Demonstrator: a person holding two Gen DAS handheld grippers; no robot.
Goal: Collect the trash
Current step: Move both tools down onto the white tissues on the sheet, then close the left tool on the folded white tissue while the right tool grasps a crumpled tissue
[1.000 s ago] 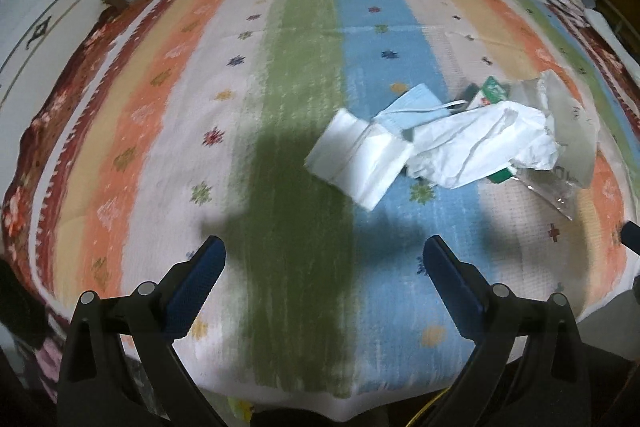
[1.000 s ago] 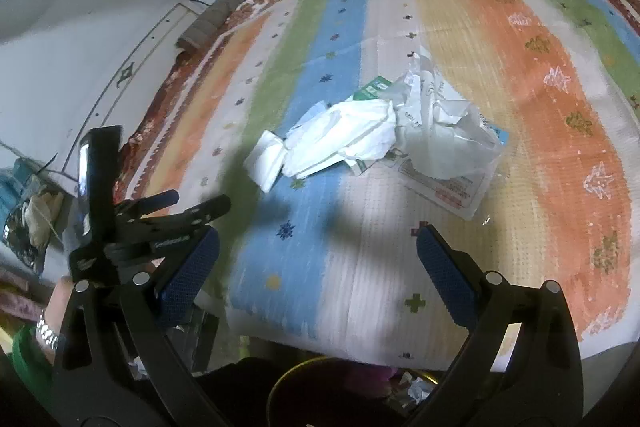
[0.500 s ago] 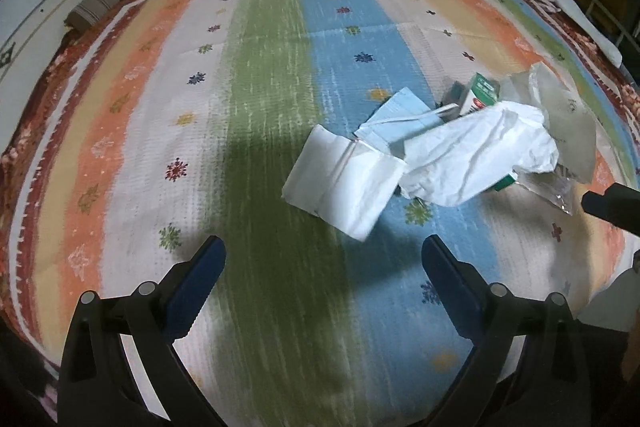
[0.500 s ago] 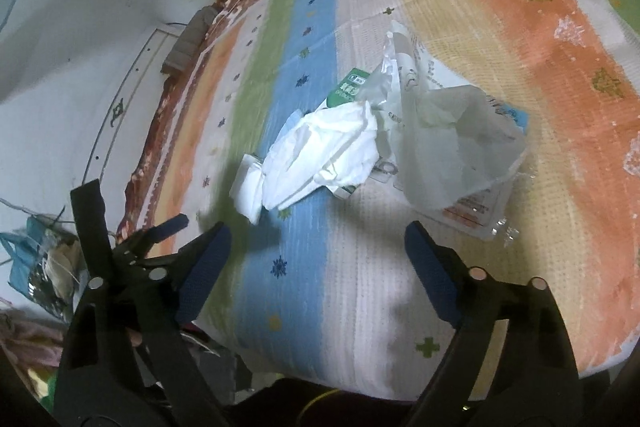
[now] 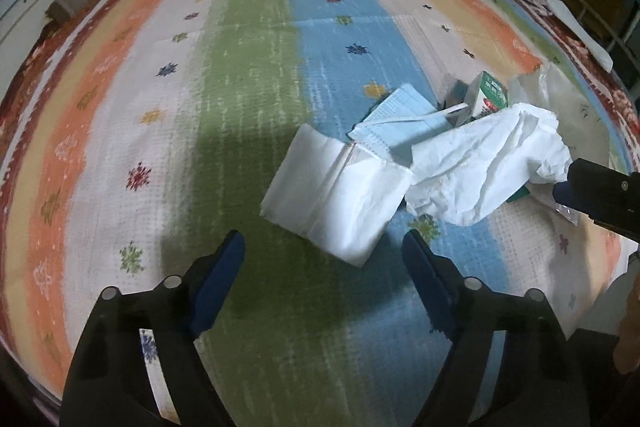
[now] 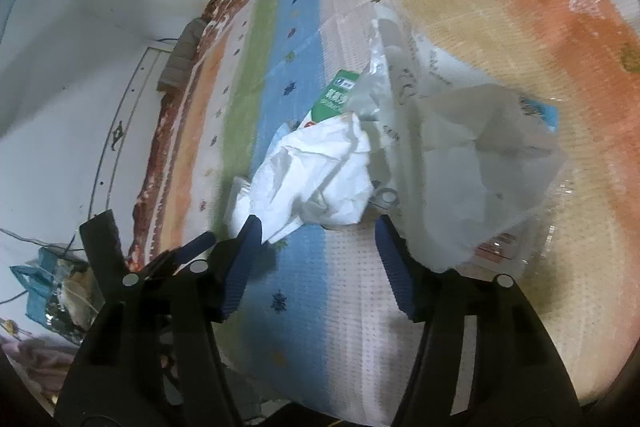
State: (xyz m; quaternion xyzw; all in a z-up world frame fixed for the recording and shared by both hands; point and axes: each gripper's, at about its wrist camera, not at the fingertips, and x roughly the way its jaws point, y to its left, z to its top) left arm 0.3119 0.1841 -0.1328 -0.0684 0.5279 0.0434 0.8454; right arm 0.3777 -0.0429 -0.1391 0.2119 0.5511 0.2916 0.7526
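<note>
Both jaws are closing on nothing yet, the right gripper (image 6: 318, 247) sitting nearer the crumpled tissue (image 6: 316, 179) mid-bedspread (image 6: 480, 7), the left gripper (image 5: 324, 263) facing the folded napkin (image 5: 340, 195).

Cloth, paper and plastic under my tools
My matt black plastic left gripper (image 5: 322, 255) hangs over the rough woven striped bedspread (image 5: 248, 131); folded tissue (image 5: 340, 193) looks soft, crumpled paper (image 5: 486, 167) matt, clear bag (image 6: 472, 163) glossy, green carton (image 5: 490, 95) smooth
</note>
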